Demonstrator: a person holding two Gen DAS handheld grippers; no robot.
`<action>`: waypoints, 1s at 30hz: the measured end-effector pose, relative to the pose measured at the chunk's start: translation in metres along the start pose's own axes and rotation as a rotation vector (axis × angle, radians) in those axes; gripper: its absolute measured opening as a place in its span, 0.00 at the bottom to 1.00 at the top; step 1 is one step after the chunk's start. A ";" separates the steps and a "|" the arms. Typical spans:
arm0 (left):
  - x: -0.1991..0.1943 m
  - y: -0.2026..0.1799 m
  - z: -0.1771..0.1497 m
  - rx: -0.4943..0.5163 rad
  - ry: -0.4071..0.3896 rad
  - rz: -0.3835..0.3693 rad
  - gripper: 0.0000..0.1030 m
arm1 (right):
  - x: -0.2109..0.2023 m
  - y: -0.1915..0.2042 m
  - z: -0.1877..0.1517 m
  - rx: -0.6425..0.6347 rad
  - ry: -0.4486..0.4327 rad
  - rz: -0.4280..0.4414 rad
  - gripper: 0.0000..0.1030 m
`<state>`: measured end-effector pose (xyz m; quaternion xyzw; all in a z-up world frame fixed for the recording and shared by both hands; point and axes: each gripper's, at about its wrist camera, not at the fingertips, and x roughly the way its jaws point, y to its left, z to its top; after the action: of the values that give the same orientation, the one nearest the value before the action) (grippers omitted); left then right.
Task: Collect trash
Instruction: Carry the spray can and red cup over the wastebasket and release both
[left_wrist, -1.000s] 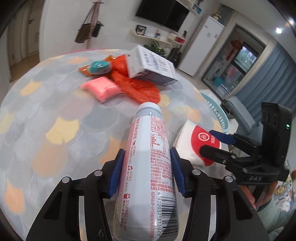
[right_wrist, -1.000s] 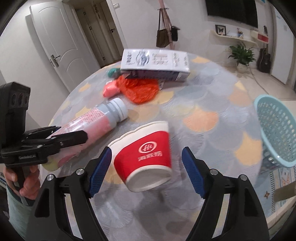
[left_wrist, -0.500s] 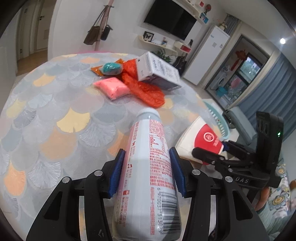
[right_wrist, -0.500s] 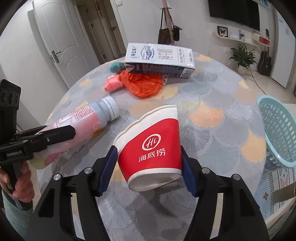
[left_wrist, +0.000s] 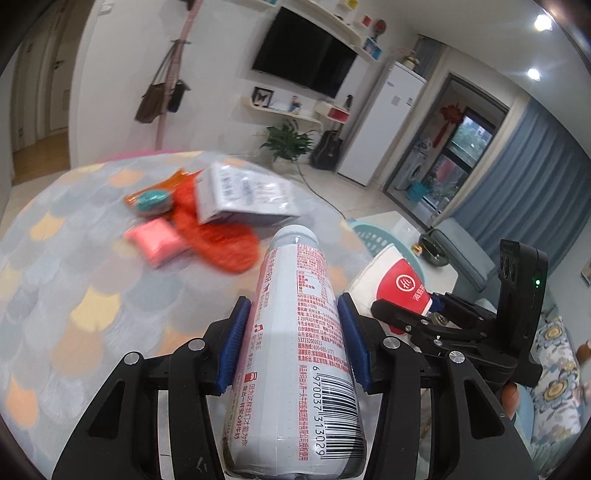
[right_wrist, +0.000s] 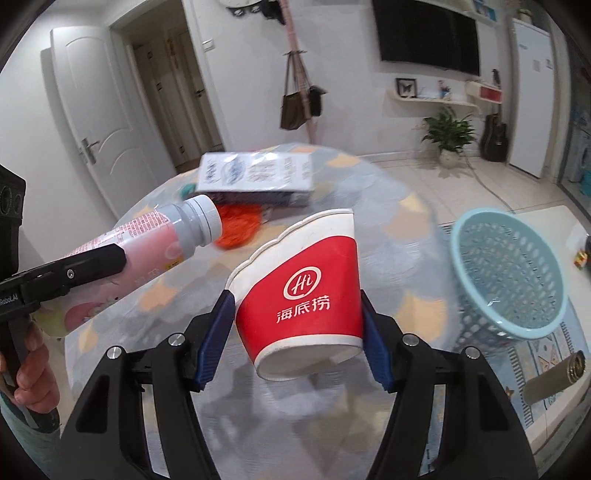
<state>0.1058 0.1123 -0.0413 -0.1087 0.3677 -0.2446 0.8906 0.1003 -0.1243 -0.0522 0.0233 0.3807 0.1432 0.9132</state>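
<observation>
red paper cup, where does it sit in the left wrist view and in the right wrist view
Left wrist view: the red paper cup is right of centre, gripped in the right claw beside the bottle.
Right wrist view: the cup fills the centre, between the blue pads.
Shared landmark: the white carton lying on the orange bag at the table's far side.

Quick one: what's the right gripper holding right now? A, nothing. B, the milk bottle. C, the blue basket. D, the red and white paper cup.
D: the right gripper has its blue pads pressed against both sides of the red and white paper cup, lifted off the table.
</observation>
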 end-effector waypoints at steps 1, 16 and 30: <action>0.005 -0.007 0.004 0.013 0.001 -0.009 0.45 | -0.003 -0.005 0.002 0.009 -0.010 -0.015 0.60; 0.089 -0.116 0.050 0.203 0.078 -0.098 0.45 | -0.053 -0.123 0.017 0.187 -0.148 -0.237 0.60; 0.217 -0.204 0.070 0.333 0.217 -0.167 0.45 | -0.039 -0.264 0.012 0.420 -0.114 -0.291 0.60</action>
<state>0.2152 -0.1736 -0.0461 0.0369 0.4058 -0.3851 0.8280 0.1475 -0.3876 -0.0566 0.1656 0.3495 -0.0732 0.9193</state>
